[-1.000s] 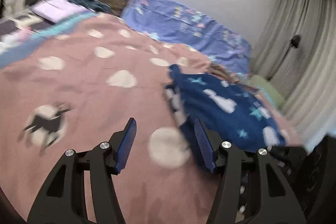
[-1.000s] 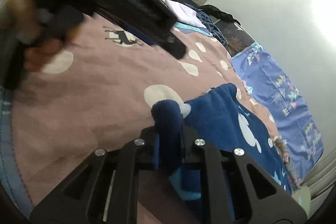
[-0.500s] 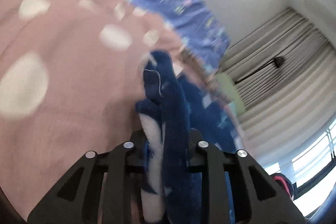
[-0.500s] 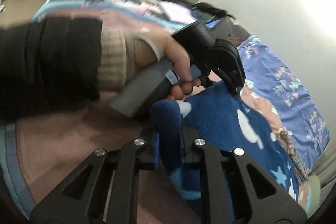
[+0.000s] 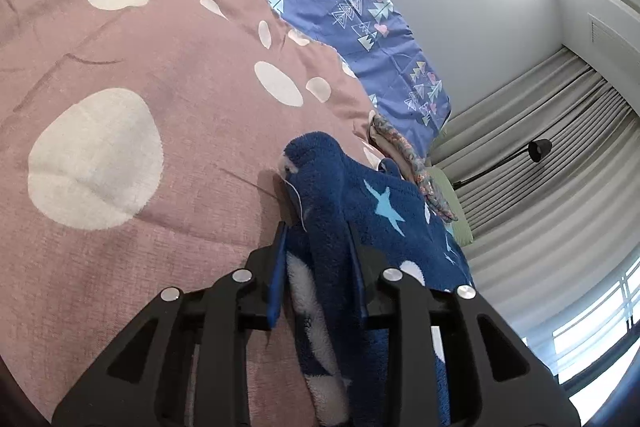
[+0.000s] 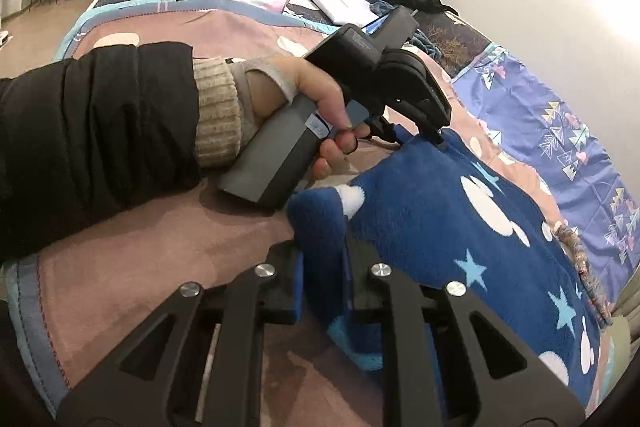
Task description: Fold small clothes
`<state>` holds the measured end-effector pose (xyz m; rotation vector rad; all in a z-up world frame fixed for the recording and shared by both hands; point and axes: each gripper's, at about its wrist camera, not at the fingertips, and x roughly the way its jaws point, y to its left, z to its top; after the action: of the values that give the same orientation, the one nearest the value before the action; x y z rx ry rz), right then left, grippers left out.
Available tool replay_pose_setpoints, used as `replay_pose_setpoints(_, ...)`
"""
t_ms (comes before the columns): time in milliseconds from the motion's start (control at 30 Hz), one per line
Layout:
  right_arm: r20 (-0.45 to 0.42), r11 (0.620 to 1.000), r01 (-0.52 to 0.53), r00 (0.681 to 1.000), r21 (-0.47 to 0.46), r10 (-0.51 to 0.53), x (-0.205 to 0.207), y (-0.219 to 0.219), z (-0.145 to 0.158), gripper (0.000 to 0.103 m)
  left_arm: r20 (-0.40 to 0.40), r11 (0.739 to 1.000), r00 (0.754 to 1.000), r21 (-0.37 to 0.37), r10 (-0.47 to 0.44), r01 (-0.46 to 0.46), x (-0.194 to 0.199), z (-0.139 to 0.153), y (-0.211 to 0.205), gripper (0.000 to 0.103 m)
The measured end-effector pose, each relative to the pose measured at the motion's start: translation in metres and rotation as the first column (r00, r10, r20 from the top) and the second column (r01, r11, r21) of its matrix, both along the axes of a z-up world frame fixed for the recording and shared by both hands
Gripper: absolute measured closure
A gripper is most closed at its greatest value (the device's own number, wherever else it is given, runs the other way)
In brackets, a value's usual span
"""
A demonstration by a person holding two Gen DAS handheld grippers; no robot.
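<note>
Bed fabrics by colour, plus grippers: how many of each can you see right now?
Navy fleece: 1
Pink spotted blanket: 1
Purple sheet: 1
Floral cloth: 1
Grippers, left and right, both clamped on the fleece: 2
Total: 6

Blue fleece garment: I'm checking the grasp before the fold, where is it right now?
The blue fleece garment lies on the pink spotted blanket, near edge pinched by the left gripper and right gripper.

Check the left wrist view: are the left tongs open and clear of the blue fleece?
No, the left tongs are shut on a bunched edge of the blue fleece.
</note>
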<state>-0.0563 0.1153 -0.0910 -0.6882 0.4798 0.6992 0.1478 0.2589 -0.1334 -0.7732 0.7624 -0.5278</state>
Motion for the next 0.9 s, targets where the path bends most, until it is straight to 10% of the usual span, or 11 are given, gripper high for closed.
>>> replay_pose_setpoints(267,0.014,0.999,0.004,1.000,-0.033,-0.004,-0.004,0.007,-0.010,0.088,-0.033,0.998,0.999,0.054,0.026,-0.024,0.037,0.012,-0.010,0.061)
replay_pose_setpoints(433,0.014,0.999,0.016,1.000,-0.033,-0.016,-0.004,0.005,-0.012,0.087,-0.051,0.997,0.996,0.031,0.067,-0.065,0.051,-0.002,-0.007,0.090)
replay_pose_setpoints(667,-0.037,0.999,0.032,0.999,0.035,-0.031,-0.002,-0.003,-0.004,0.087,0.010,0.995,0.995,0.023,0.100,-0.100,0.047,0.010,0.002,0.091)
replay_pose_setpoints(767,-0.045,0.999,0.036,0.998,0.028,-0.035,0.001,-0.003,-0.005,0.083,-0.036,0.996,0.995,0.019,0.089,-0.088,0.051,0.004,0.002,0.081)
replay_pose_setpoints(833,-0.039,0.999,0.028,0.999,0.031,-0.026,-0.002,-0.005,-0.003,0.076,-0.002,0.989,0.992,0.078,0.127,-0.126,0.039,0.017,0.004,0.047)
replay_pose_setpoints(900,-0.020,0.999,0.018,1.000,0.028,-0.017,-0.009,-0.008,-0.001,0.073,0.044,0.989,0.993,0.093,0.114,-0.118,0.020,0.032,0.009,0.043)
